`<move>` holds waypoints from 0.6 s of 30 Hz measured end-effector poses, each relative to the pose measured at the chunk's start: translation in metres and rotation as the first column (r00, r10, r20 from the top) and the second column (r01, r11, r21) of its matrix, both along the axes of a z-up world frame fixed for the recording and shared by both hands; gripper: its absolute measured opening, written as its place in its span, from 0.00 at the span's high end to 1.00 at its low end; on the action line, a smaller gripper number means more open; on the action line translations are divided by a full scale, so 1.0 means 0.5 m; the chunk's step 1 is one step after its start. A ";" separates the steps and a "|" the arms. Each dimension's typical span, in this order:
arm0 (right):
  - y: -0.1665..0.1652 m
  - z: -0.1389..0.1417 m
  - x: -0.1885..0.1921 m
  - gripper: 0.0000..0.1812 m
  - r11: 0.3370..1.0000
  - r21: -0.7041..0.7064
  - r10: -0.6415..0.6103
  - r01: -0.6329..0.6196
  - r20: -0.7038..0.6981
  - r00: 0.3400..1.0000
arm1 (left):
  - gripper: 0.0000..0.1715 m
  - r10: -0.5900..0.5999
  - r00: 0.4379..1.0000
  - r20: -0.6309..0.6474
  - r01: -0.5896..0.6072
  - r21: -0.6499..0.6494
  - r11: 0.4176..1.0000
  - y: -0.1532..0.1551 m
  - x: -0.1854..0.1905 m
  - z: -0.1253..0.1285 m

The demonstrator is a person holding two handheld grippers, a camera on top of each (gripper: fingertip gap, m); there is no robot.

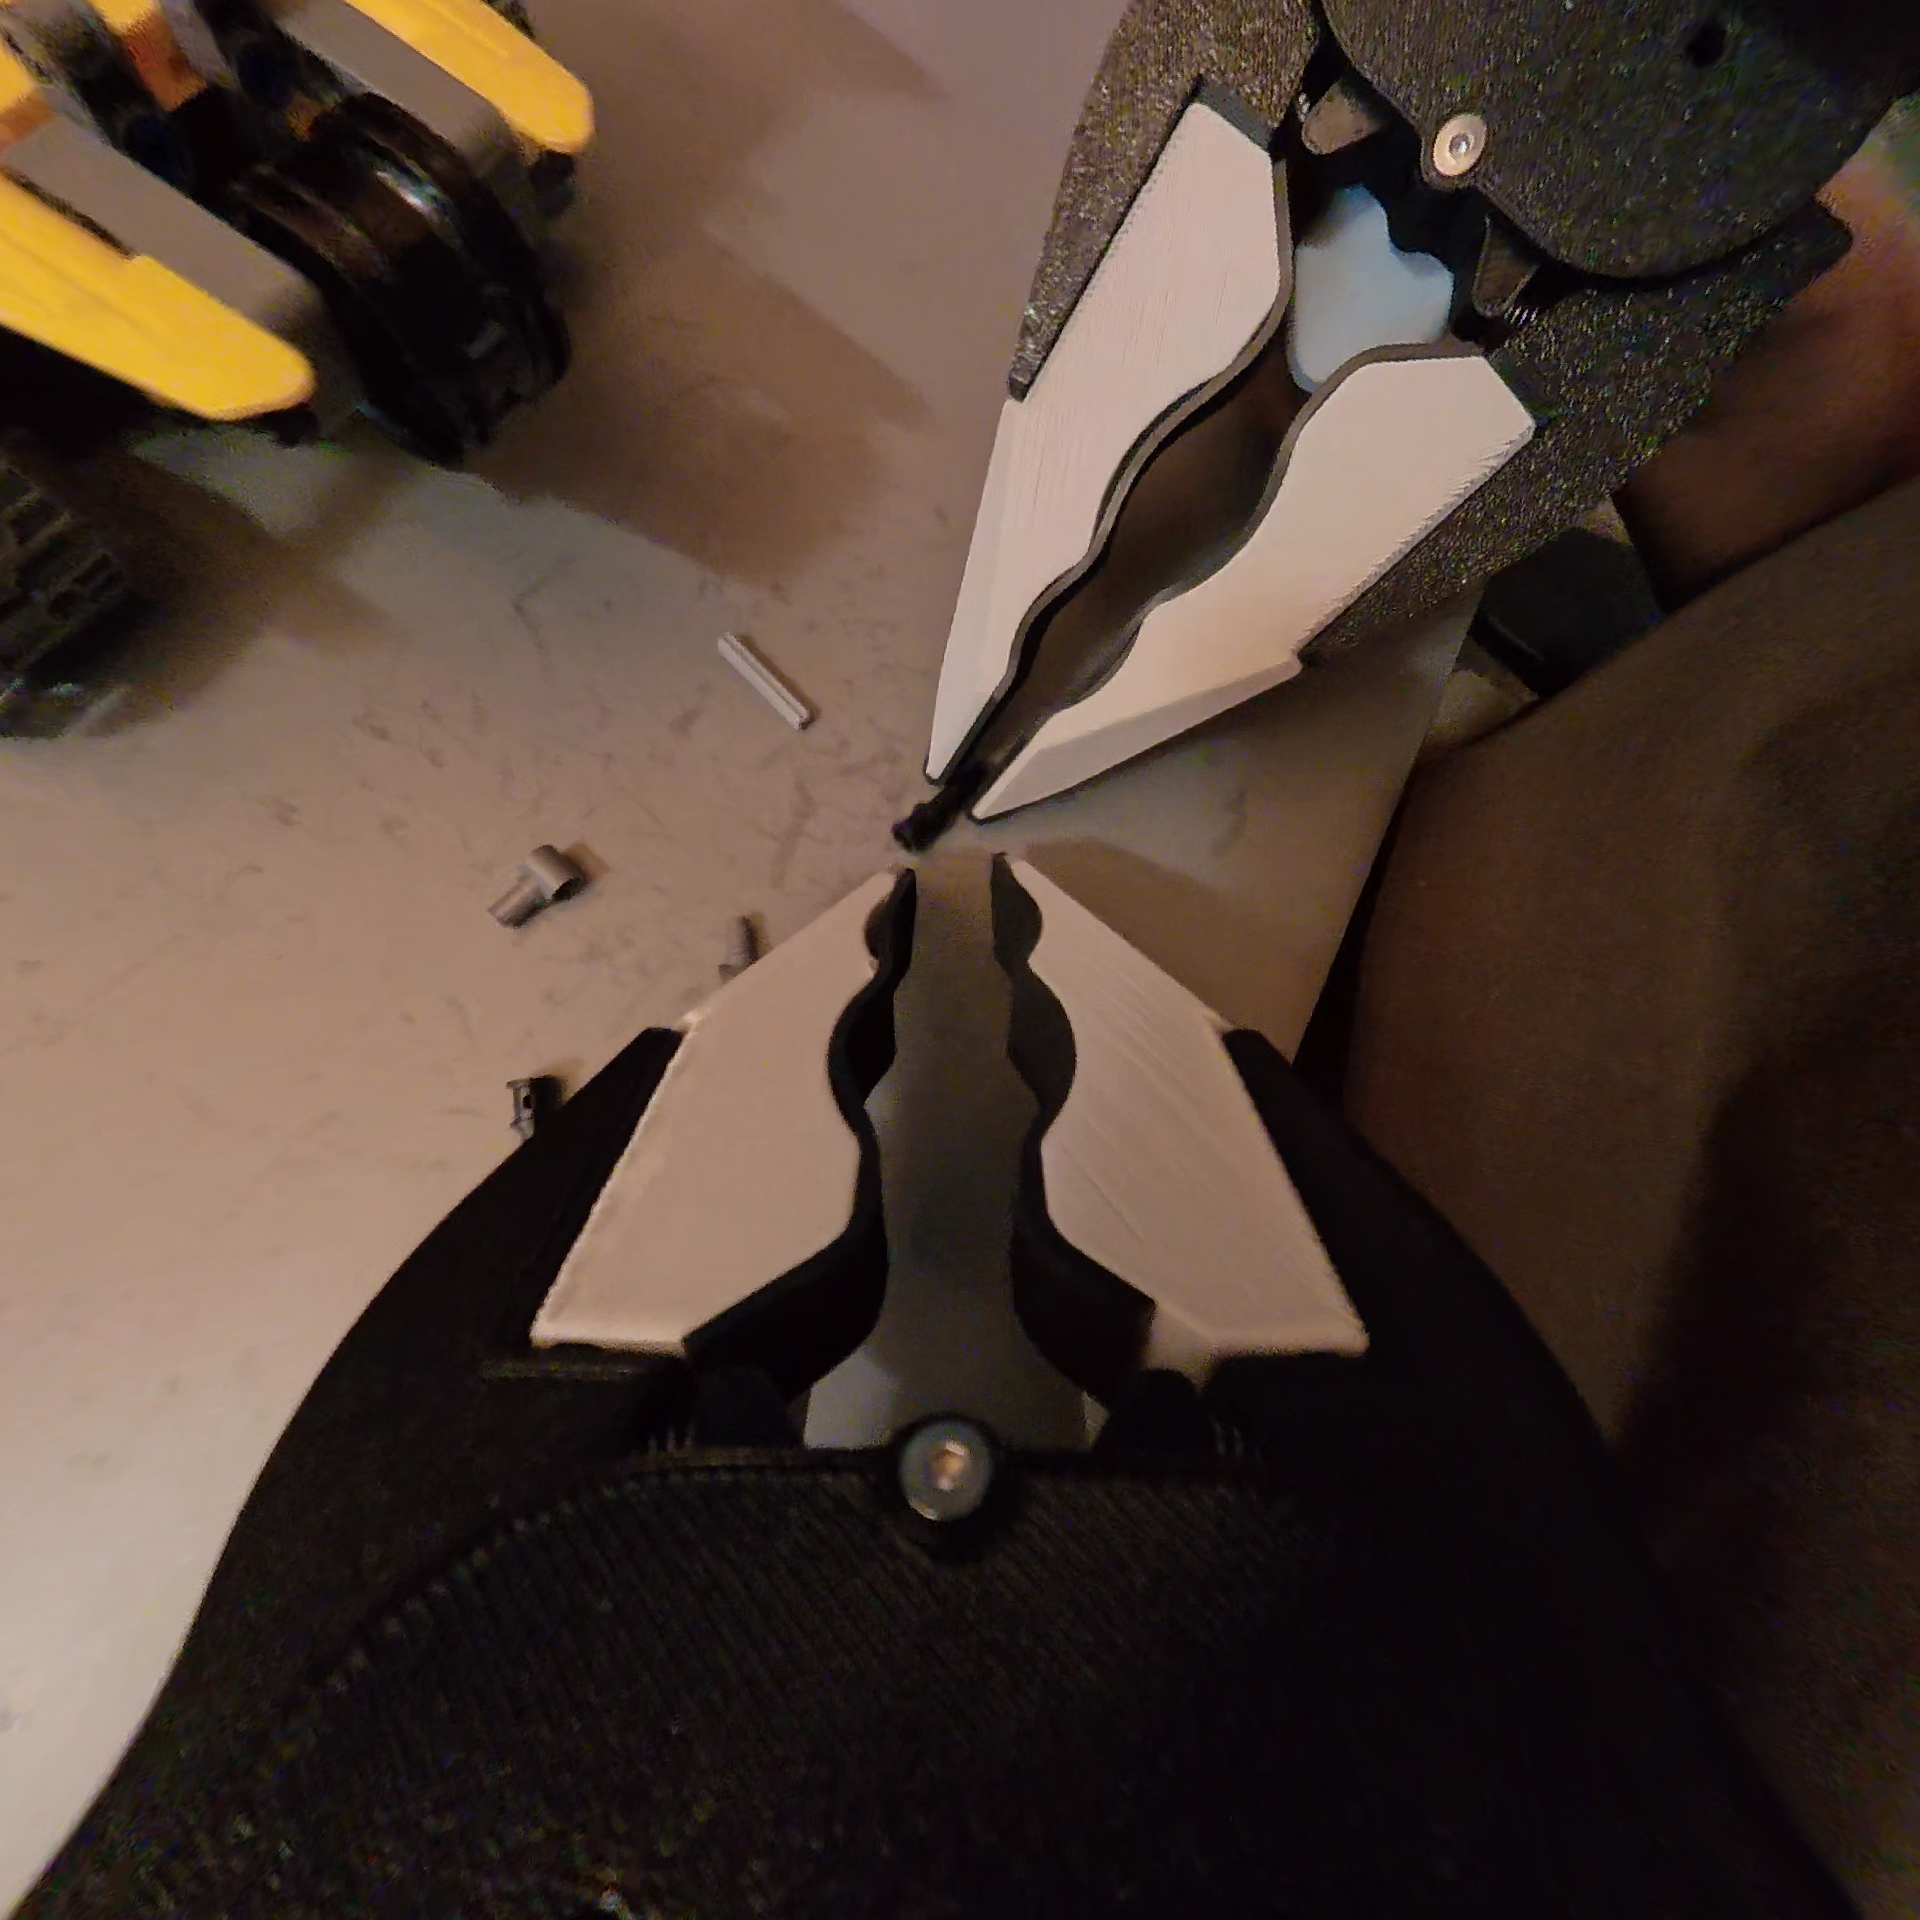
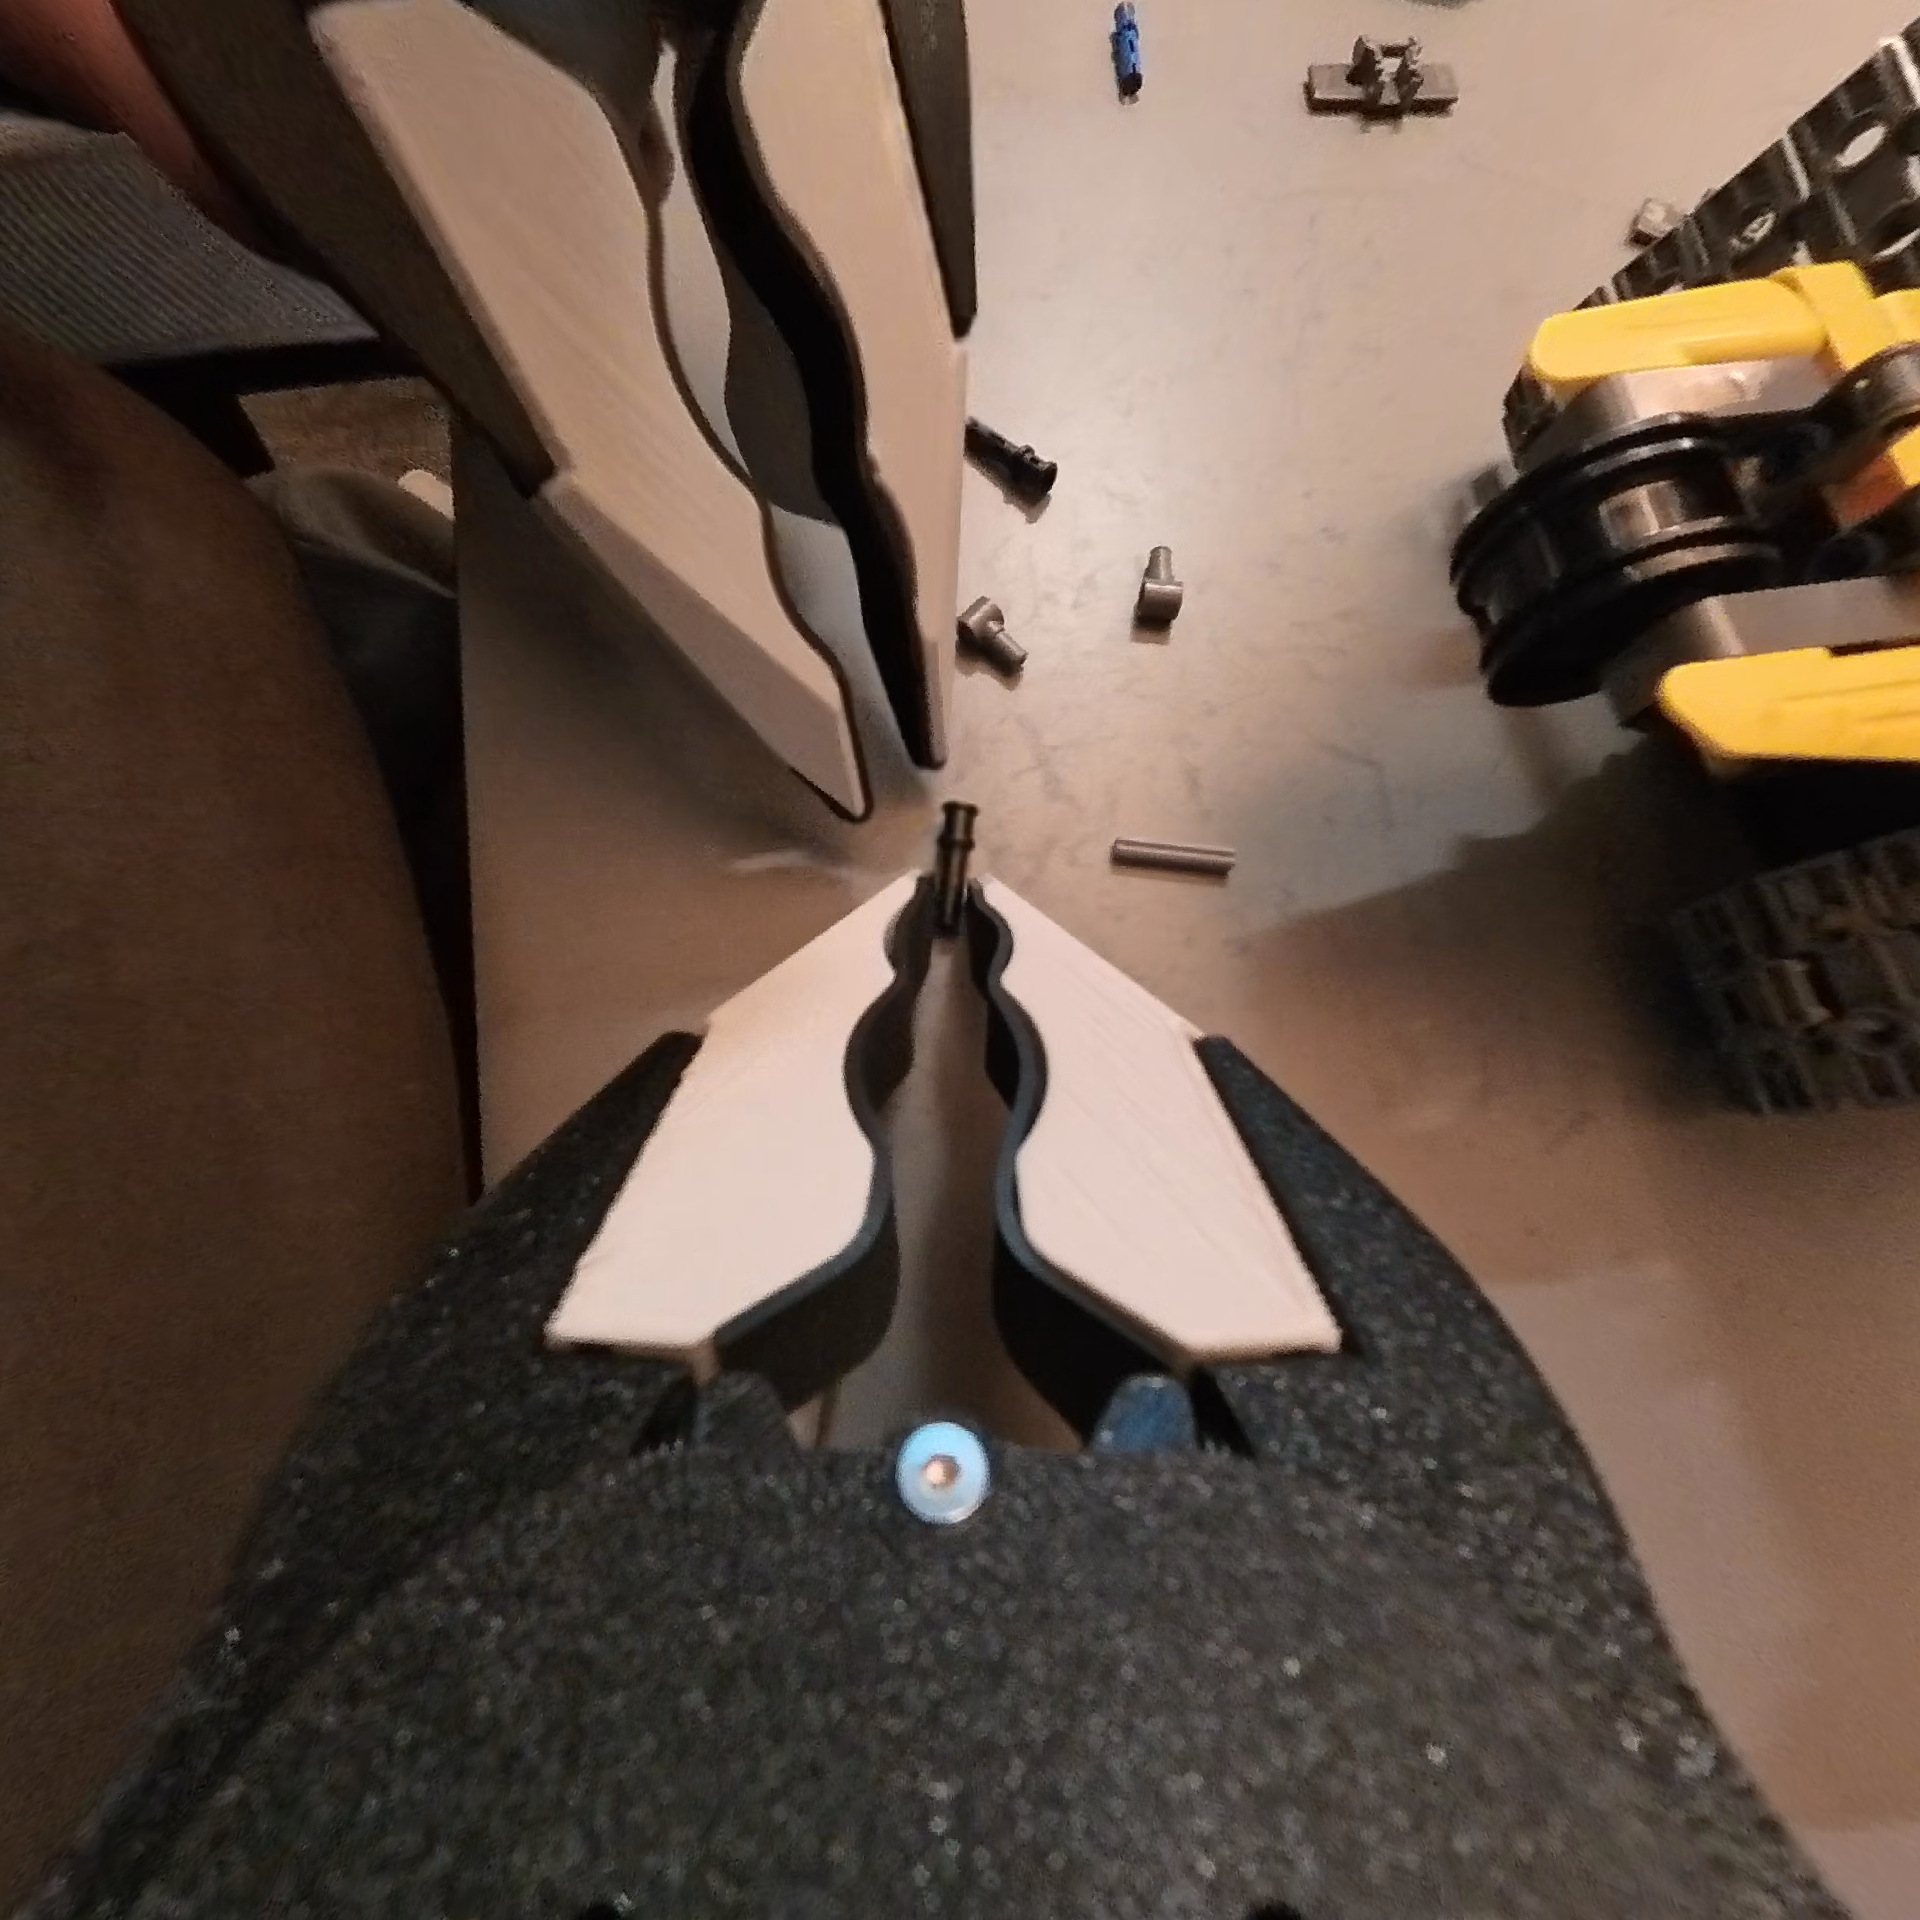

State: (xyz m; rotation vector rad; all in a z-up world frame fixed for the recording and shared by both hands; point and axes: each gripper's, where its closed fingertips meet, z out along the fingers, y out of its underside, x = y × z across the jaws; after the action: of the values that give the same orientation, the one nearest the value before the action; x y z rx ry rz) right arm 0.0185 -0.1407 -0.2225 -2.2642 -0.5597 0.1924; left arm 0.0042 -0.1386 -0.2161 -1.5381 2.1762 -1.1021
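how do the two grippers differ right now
The right gripper is shut on a small black pin that sticks out past its tips; the left gripper is open and holds nothing. The right's black body looks speckled, the left's finely ribbed. Both have pale, wavy-edged fingers and meet tip to tip just above the table.

Opposed close wrist views, shared tabletop [image 1: 312, 1039]

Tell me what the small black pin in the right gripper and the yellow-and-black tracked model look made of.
Small black pin: likely moulded plastic, slightly glossy, with a flanged tip. Yellow-and-black tracked model: apparently plastic building-set parts, with smooth shiny yellow panels and ribbed black tread links. Right gripper pinches the pin.
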 end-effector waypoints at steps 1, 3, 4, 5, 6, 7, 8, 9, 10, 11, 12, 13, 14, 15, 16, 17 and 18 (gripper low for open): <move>0.001 0.000 0.001 0.97 1.000 0.000 -0.005 0.005 -0.002 1.000 | 0.92 0.009 1.000 0.010 -0.009 -0.011 1.000 0.006 -0.001 0.005; 0.002 0.001 0.004 0.96 1.000 0.000 -0.014 0.014 -0.011 1.000 | 0.90 0.034 0.999 0.033 -0.033 -0.029 0.999 0.023 -0.003 0.018; 0.003 0.003 0.005 0.95 1.000 0.004 -0.019 0.019 -0.020 1.000 | 0.90 0.052 0.998 0.046 -0.050 -0.037 0.998 0.034 -0.002 0.025; 0.004 0.007 0.007 0.95 1.000 0.010 -0.024 0.024 -0.032 0.999 | 0.90 0.074 0.996 0.058 -0.071 -0.041 0.997 0.046 -0.001 0.032; 0.004 0.011 0.009 0.94 0.999 0.018 -0.028 0.029 -0.048 0.998 | 0.90 0.095 0.993 0.072 -0.092 -0.047 0.995 0.058 -0.001 0.040; 0.005 0.017 0.011 0.94 0.999 0.029 -0.033 0.035 -0.066 0.997 | 0.90 0.112 0.990 0.085 -0.108 -0.056 0.993 0.068 0.000 0.048; 0.006 0.022 0.013 0.94 0.998 0.041 -0.039 0.043 -0.084 0.996 | 0.89 0.127 0.987 0.096 -0.121 -0.067 0.990 0.076 0.000 0.055; 0.006 0.028 0.015 0.93 0.997 0.051 -0.044 0.049 -0.102 0.994 | 0.89 0.141 0.985 0.105 -0.133 -0.076 0.988 0.084 0.000 0.061; 0.006 0.032 0.016 0.93 0.997 0.060 -0.046 0.053 -0.116 0.992 | 0.89 0.153 0.982 0.112 -0.144 -0.081 0.986 0.090 0.001 0.065; 0.006 0.036 0.017 0.93 0.996 0.067 -0.046 0.055 -0.126 0.991 | 0.88 0.164 0.979 0.119 -0.155 -0.082 0.984 0.096 0.001 0.068; 0.006 0.037 0.017 0.92 0.996 0.069 -0.046 0.056 -0.132 0.990 | 0.88 0.172 0.977 0.124 -0.163 -0.082 0.983 0.100 0.002 0.069; 0.006 0.037 0.017 0.92 0.996 0.067 -0.048 0.057 -0.133 0.990 | 0.88 0.178 0.975 0.129 -0.169 -0.079 0.982 0.103 0.003 0.070; 0.006 0.035 0.017 0.91 0.996 0.064 -0.047 0.056 -0.129 0.991 | 0.87 0.183 0.974 0.134 -0.174 -0.073 0.982 0.106 0.004 0.070; 0.006 0.034 0.016 0.91 0.997 0.063 -0.043 0.051 -0.122 0.992 | 0.86 0.186 0.972 0.142 -0.179 -0.062 0.982 0.108 0.005 0.070; 0.005 0.033 0.014 0.91 0.997 0.066 -0.039 0.047 -0.113 0.993 | 0.86 0.188 0.970 0.151 -0.184 -0.043 0.982 0.113 0.007 0.070; 0.005 0.034 0.013 0.92 0.996 0.072 -0.037 0.045 -0.104 0.994 | 0.85 0.193 0.967 0.165 -0.194 -0.011 0.981 0.123 0.009 0.069; 0.005 0.036 0.012 0.92 0.996 0.081 -0.036 0.044 -0.097 0.995 | 0.85 0.205 0.961 0.186 -0.214 0.028 0.976 0.137 0.013 0.071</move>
State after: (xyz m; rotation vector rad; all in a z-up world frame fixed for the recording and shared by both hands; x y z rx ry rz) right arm 0.0247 -0.1384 -0.2047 -2.1708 -0.4637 0.2516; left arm 0.0106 -0.0699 -0.1807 -1.5401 1.8585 -1.0685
